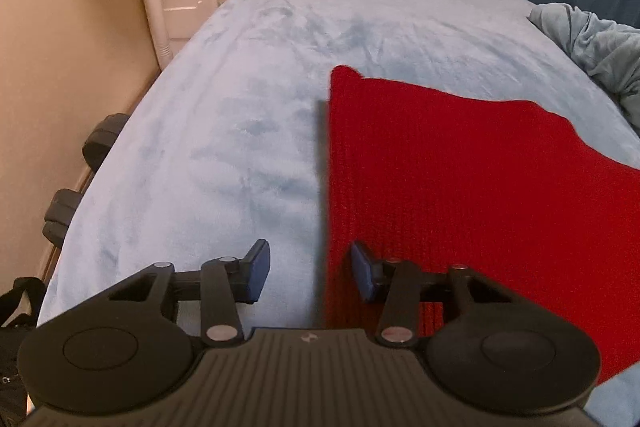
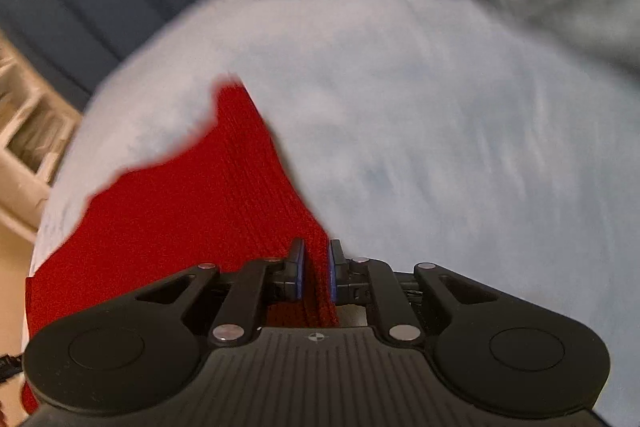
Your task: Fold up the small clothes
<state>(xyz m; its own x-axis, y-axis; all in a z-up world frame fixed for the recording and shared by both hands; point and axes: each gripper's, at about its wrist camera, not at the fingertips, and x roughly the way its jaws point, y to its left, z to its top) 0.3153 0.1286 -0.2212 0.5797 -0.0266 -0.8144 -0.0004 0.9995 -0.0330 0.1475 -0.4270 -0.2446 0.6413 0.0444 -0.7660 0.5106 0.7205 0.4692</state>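
The left tool [image 1: 310, 269] hangs spread over the red knit's [image 1: 460, 195] edge on the bed [image 1: 224, 131]; the right tool [image 2: 316, 269] pinches its border.

The left gripper [image 1: 310, 273] tilts downward with jaws apart, while the right gripper [image 2: 316, 273] has jaws pinched nearly together.

garment [image 1: 460, 187] on bed [image 1: 240, 147] | crumpled cloth [image 1: 596, 43] behind, right
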